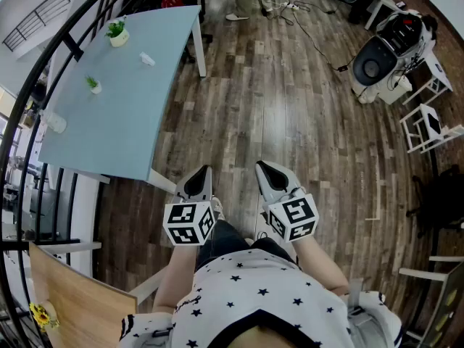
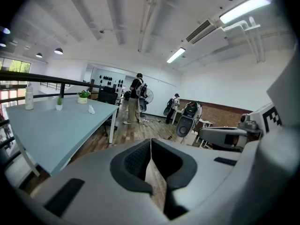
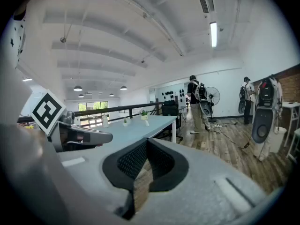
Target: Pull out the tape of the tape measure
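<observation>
No tape measure that I can make out shows in any view. My left gripper (image 1: 205, 170) and right gripper (image 1: 262, 167) hang side by side close to the person's body, above the wooden floor, both pointing forward. In the left gripper view the left gripper (image 2: 150, 142) has its dark pads pressed together with nothing between them. The right gripper (image 3: 146, 142) is shut and empty as well. A small white object (image 1: 147, 59) lies on the light blue table (image 1: 130, 114) ahead to the left; it is too small to identify.
On the table stand a potted plant (image 1: 117, 32), a smaller plant (image 1: 93, 85) and a bottle (image 1: 54, 122). A black railing (image 1: 43, 71) runs behind it. A black speaker-like device (image 1: 375, 62) and white stools (image 1: 428, 125) stand far right. Two people (image 2: 136, 97) stand far off.
</observation>
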`<act>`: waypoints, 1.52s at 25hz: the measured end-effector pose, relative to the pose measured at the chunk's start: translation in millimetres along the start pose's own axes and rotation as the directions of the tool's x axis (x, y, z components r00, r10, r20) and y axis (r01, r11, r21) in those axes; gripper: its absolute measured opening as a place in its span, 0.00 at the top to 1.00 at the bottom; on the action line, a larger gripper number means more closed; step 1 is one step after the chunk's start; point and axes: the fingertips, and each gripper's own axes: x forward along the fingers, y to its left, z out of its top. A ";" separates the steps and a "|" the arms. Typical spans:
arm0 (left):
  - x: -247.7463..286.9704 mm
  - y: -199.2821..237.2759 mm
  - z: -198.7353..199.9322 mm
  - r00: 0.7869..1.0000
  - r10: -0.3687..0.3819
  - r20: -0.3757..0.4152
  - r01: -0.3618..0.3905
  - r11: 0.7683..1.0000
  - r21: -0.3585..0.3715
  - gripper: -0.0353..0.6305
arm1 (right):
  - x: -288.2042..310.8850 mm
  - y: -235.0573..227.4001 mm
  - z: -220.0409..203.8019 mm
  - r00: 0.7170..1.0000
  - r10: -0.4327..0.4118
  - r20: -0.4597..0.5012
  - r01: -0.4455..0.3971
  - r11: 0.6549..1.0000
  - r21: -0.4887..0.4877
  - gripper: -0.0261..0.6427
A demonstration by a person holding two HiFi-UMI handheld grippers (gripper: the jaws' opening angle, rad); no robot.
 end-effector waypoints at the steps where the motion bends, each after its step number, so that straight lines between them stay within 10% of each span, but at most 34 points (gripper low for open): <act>1: -9.3 -6.2 -5.2 1.000 -0.013 0.003 0.013 1.000 0.005 0.93 | -9.0 4.8 -2.3 1.000 -0.004 0.006 0.004 1.000 0.001 0.95; 14: -52.8 -53.7 -34.8 0.999 -0.035 0.023 0.035 0.999 0.006 0.93 | -67.1 21.9 -23.6 1.000 0.019 0.008 -0.019 1.000 -0.006 0.95; 38: 47.2 6.4 21.6 0.998 -0.068 -0.005 0.069 0.997 0.020 0.93 | 55.0 -22.6 3.7 0.997 0.073 -0.036 -0.071 0.997 0.039 0.92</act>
